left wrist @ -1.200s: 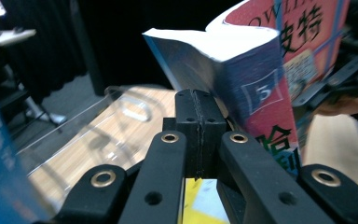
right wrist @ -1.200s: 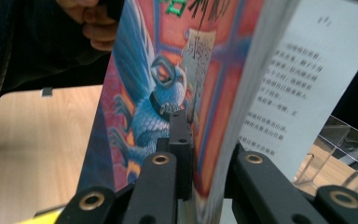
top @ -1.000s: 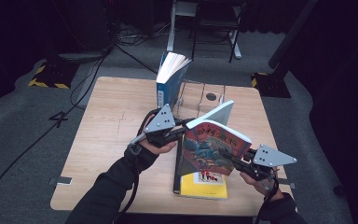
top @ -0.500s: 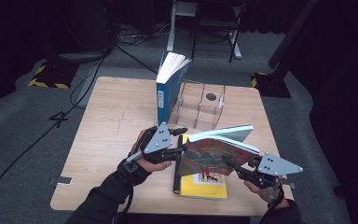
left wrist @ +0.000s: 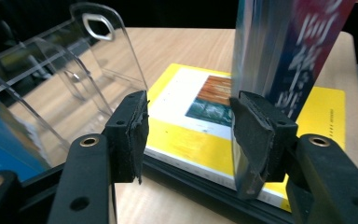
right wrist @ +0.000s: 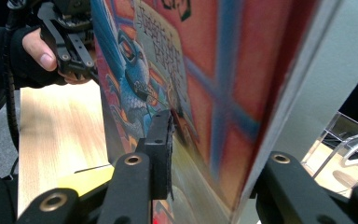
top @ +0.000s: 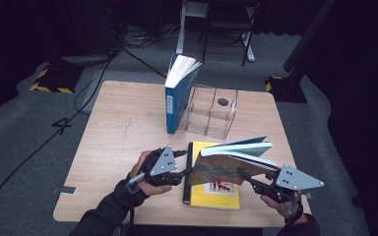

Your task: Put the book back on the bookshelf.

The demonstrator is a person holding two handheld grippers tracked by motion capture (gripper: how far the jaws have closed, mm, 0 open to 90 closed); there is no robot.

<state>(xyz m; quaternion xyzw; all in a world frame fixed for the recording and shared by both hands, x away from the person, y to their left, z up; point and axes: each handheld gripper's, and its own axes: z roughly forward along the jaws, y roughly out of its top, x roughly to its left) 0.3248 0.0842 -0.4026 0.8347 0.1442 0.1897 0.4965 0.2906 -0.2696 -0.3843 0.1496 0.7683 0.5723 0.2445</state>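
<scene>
A colourful picture book (top: 226,167) lies nearly flat, pages fanned, on a yellow book (top: 211,196) at the table's front. My left gripper (top: 188,173) is at its left edge. Its jaws have just been opening and stand open (left wrist: 189,135); the book (left wrist: 284,46) rises beside the right pad (left wrist: 254,135), and the gap shows the yellow cover (left wrist: 182,135). My right gripper (top: 246,177) is at the book's right edge. Its jaws (right wrist: 219,163) have also just been opening, with the book (right wrist: 223,70) still between them and the left pad (right wrist: 161,154) close to the cover.
A blue book (top: 174,103) stands upright against a clear acrylic holder (top: 211,110) at the middle back of the wooden table (top: 123,128). Bare wood lies to the left of my left hand. Stands and cables are on the floor beyond the table.
The picture book has come down from a steep tilt to nearly flat over the yellow book. My left hand sank with it, and both grippers' jaws have widened.
</scene>
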